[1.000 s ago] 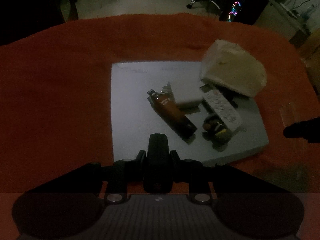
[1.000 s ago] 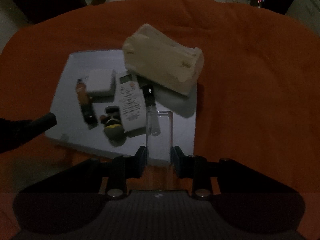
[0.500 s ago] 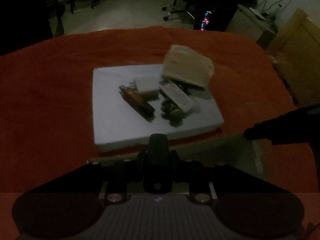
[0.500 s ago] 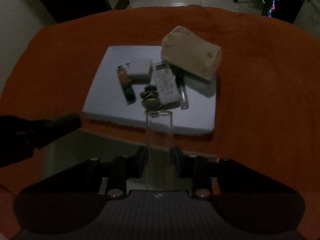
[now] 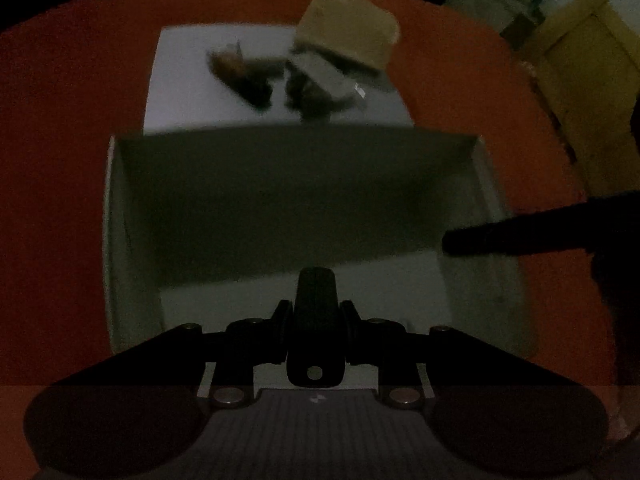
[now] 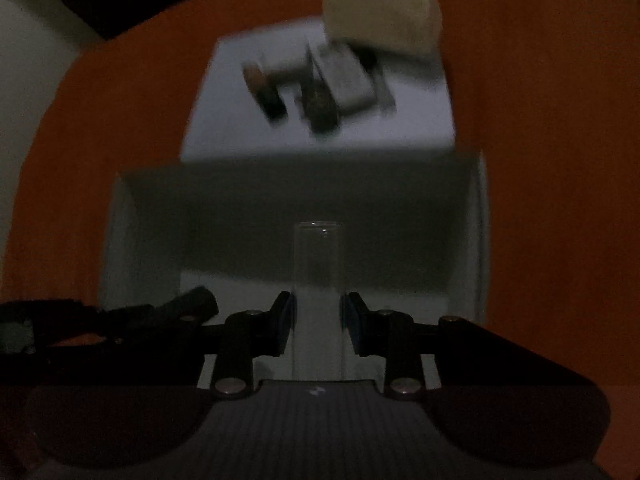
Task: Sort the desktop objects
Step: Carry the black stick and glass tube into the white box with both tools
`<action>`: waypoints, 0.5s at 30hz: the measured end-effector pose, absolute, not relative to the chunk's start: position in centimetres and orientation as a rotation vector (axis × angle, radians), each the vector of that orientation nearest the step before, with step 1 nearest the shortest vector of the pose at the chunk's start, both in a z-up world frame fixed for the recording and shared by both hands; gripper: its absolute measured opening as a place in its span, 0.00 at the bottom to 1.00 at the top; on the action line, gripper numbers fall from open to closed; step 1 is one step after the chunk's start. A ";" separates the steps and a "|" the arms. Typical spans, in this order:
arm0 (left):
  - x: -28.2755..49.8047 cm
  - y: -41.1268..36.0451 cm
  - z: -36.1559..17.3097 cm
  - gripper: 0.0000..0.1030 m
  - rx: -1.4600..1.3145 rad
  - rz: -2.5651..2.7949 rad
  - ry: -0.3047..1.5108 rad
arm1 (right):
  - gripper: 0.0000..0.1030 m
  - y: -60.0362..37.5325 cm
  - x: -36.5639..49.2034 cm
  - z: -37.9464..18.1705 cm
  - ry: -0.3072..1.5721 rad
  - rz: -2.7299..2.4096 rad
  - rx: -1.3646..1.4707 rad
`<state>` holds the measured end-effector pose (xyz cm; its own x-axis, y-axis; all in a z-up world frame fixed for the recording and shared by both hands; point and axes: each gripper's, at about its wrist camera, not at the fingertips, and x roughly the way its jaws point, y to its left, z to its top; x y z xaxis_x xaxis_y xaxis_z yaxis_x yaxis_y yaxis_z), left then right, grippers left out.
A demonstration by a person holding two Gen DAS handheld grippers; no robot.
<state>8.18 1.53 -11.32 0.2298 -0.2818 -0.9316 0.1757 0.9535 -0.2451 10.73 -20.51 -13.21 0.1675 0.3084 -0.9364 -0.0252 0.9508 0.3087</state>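
We hover over an open white bin [image 5: 116, 240] on the orange-covered desk [image 5: 60, 160], its walls rimming bare floor below both tools. Beyond the bin's far wall lies one white board [image 5: 180, 80] carrying a blurred cluster of small items and one tan block [image 5: 348, 28]. Our left hand-held gripper [image 5: 315, 312] is clenched on one dark object [image 5: 315, 300]; our right hand-held gripper [image 6: 318, 316] grasps one clear tube [image 6: 318, 264], both above the bin.

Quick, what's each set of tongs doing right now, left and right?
Left tongs: closed on a small dark object over the open box.
Right tongs: closed on a clear tube over the same box.
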 end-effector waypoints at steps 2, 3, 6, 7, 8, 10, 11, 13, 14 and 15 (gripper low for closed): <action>7.8 1.7 -12.9 0.21 -0.118 -0.292 1.314 | 0.31 -20.1 10.1 -15.7 1.439 0.220 0.244; 7.6 1.7 -13.7 0.21 -0.130 -0.280 1.319 | 0.31 -19.8 9.8 -16.9 1.465 0.207 0.230; 7.3 2.0 -15.6 0.21 -0.163 -0.234 1.336 | 0.31 -19.2 9.1 -20.0 1.535 0.169 0.194; 7.2 1.9 -16.0 0.21 -0.162 -0.219 1.331 | 0.31 -19.0 9.0 -20.7 1.551 0.163 0.183; 7.1 1.7 -16.4 0.21 -0.151 -0.212 1.331 | 0.31 -18.7 8.8 -21.3 1.564 0.158 0.169; 7.1 1.4 -17.0 0.21 -0.142 -0.206 1.335 | 0.31 -18.3 8.6 -22.1 1.580 0.155 0.151; 7.0 1.2 -17.3 0.21 -0.137 -0.204 1.337 | 0.31 -18.1 8.6 -22.4 1.585 0.153 0.147; 6.8 0.6 -17.6 0.21 -0.122 -0.198 1.330 | 0.31 -17.8 8.5 -22.6 1.587 0.152 0.138; 6.7 0.3 -17.8 0.21 -0.108 -0.201 1.329 | 0.31 -17.7 8.5 -22.7 1.587 0.153 0.135; 6.5 0.0 -18.0 0.21 -0.094 -0.205 1.328 | 0.31 -17.5 8.5 -22.8 1.586 0.151 0.134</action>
